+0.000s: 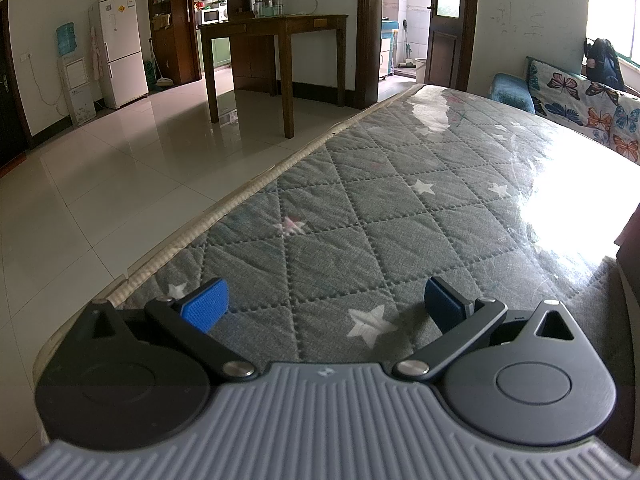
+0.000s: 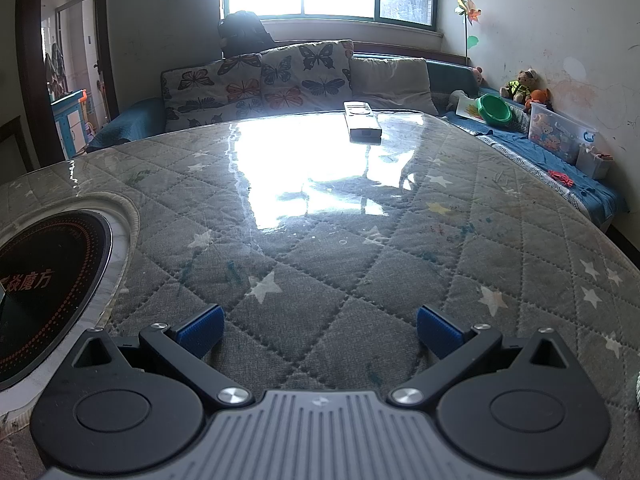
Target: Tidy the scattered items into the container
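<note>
My left gripper [image 1: 326, 306] hovers open just above the grey quilted star-pattern table cover [image 1: 380, 208], with nothing between its blue pads [image 1: 206, 307]. My right gripper [image 2: 320, 330] is open too, low over the same cover [image 2: 340, 240], its jaws empty. A white remote control [image 2: 362, 120] lies flat at the far edge of the table, well ahead of the right gripper. A clear plastic storage box [image 2: 558, 132] with a cartoon print stands on the blue bench at the far right. No scattered item shows in the left wrist view.
A round black induction hob [image 2: 44, 284] is set into the table at the right gripper's left. Butterfly cushions [image 2: 264, 80] line the sofa behind the table. A green bowl [image 2: 496, 109] and soft toys [image 2: 522, 84] sit on the bench. A wooden side table [image 1: 280, 28] stands on the tiled floor [image 1: 100, 184].
</note>
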Available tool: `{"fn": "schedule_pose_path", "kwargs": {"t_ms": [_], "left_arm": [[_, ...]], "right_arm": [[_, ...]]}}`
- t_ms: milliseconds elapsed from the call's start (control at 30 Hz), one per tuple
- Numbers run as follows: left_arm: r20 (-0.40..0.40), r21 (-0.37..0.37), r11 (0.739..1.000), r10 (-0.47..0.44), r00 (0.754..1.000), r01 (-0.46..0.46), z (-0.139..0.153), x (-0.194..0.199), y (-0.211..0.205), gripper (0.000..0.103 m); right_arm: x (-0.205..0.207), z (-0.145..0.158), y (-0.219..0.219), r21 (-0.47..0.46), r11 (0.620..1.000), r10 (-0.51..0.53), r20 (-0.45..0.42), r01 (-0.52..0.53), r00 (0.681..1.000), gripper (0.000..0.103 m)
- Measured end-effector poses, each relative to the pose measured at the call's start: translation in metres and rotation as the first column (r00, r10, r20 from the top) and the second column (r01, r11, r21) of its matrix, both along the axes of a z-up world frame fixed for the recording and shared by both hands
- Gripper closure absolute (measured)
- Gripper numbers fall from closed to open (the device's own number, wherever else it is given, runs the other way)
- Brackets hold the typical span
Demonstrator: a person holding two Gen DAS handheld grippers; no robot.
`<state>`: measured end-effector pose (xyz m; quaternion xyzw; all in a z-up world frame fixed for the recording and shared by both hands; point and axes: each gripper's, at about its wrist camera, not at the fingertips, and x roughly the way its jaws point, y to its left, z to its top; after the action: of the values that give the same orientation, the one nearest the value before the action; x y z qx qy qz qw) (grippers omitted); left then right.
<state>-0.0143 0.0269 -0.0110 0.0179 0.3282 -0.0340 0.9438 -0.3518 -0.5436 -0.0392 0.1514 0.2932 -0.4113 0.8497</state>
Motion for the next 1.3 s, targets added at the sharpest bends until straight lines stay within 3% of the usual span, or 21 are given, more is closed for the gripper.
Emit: {"fn": "schedule_pose_path", "kwargs": {"t_ms": [1300], "left_arm": [[0.0,0.0,1.0,0.0,1.0,0.0,0.0,-0.0001,-0.0002,0.0]], "right_arm": [[0.0089,-0.0014,0.0068,0.0,1.0,0.0,0.0,0.0,1.0,0.0]]}}
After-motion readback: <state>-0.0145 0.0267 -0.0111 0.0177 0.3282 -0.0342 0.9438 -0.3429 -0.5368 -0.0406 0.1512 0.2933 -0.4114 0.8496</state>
